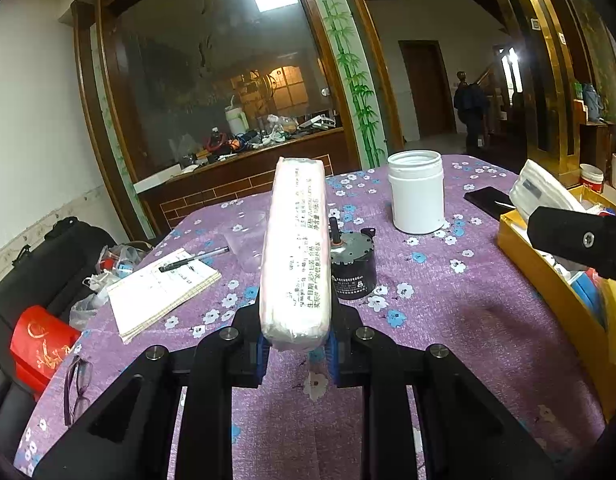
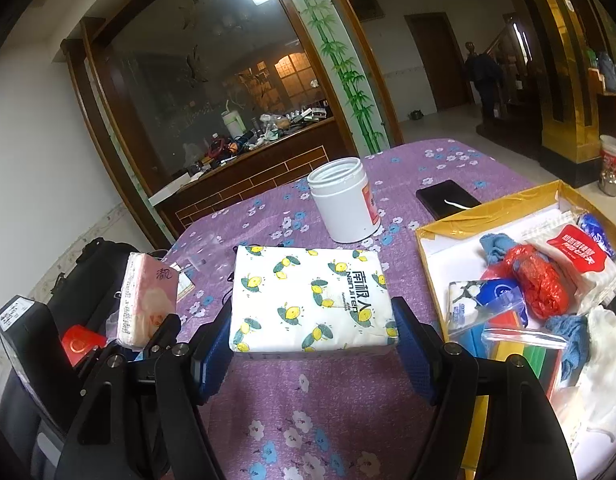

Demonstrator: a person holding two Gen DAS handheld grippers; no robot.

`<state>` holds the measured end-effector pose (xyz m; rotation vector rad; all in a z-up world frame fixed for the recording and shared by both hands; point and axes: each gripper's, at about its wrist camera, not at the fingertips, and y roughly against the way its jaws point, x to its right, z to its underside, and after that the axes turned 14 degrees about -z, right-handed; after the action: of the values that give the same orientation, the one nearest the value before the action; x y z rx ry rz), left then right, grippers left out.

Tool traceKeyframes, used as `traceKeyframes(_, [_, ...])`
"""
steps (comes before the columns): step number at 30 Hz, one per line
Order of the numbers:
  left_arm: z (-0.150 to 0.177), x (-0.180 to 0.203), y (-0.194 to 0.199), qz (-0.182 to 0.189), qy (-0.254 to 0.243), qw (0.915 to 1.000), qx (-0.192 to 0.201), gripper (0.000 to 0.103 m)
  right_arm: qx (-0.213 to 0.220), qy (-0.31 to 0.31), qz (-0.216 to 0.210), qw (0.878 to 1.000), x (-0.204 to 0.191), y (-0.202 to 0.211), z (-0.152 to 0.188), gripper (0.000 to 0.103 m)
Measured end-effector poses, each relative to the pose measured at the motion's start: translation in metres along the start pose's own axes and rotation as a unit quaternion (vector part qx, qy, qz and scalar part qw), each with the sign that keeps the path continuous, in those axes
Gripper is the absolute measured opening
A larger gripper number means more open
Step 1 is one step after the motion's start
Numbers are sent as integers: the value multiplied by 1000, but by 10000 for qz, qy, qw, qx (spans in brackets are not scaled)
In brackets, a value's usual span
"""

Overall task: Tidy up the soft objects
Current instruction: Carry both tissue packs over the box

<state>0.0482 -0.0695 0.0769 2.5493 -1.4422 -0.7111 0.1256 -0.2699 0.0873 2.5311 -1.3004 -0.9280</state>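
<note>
Tissue packs, two, both lifted over the floral tablecloth (image 2: 328, 412). Lemon-print pack (image 2: 314, 300), marked "Nanjiren", pinched flat in the wide-set right gripper (image 2: 314, 354). Pink pack (image 1: 296, 252), small Chinese print unreadable, clamped at its end by the narrow left gripper (image 1: 296, 354). Risk: the long overhang may sag or slip before reaching the yellow box (image 2: 492, 208).

Purple tablecloth (image 2: 328, 400) dotted with white and blue flowers; centre frame, a white tissue pack (image 2: 312, 300) printed with yellow lemons; at left a pink pack (image 2: 148, 300); a yellow box (image 2: 432, 264) at right.
</note>
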Motion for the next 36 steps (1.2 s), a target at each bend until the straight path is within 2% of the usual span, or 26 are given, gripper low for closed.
traceKeyframes(8, [0,6,6,128,-49,9999,65,19,75,24,34,10000,1,3,-1,74])
traceKeyframes(13, [-4,13,20,490,-37,9988,38,19,208,-2,119,9997,3,15,-4,74])
traceKeyframes(18, [-9,27,44,697,-210,9972,199,19,377,-99,215,9990,15,35,-7,74])
traceKeyframes(22, [-18,43,59,1110,-245,9935,65,19,506,-217,416,9976,36,57,-12,74])
traceKeyframes(27, [-30,76,83,1696,-323,9850,-33,19,727,-442,709,9938,71,90,-15,74])
traceKeyframes(36, [-38,143,119,2749,-532,9589,-456,19,1006,-991,1289,9816,139,144,-12,74])
